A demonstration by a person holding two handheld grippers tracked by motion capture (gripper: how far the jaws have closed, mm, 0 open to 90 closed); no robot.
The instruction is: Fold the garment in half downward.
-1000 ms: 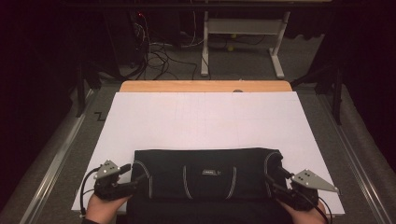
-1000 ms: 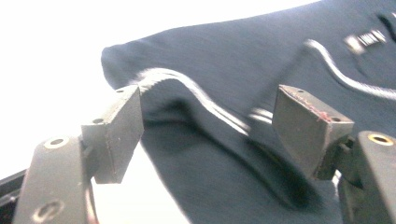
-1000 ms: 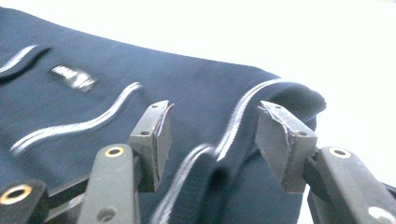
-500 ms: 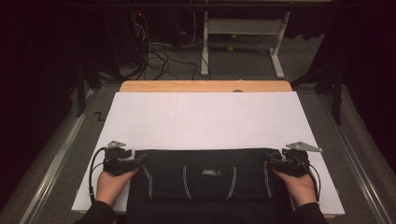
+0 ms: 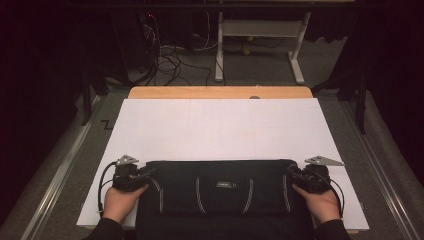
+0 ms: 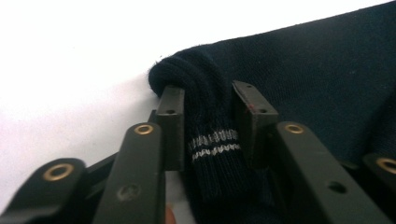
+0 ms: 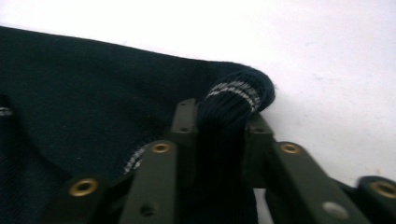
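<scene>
A dark navy knit garment (image 5: 222, 190) with thin white stripes lies folded near the table's front edge. My left gripper (image 5: 148, 172) is shut on the garment's left top corner, a ribbed striped fold (image 6: 210, 135) pinched between its jaws. At the right top corner my right gripper (image 5: 291, 171) is shut on a matching ribbed fold (image 7: 229, 112). A hand holds each gripper from below.
A white sheet (image 5: 220, 130) covers the wooden table (image 5: 220, 92), with open room beyond the garment. Past the far edge stand a white frame (image 5: 260, 40) and cables (image 5: 165, 55) on the floor. Metal rails run along both sides.
Both grippers have moved forward and slightly inward along the garment's top corners, carrying its top edge away from the person. The jaws stay shut on the fabric.
</scene>
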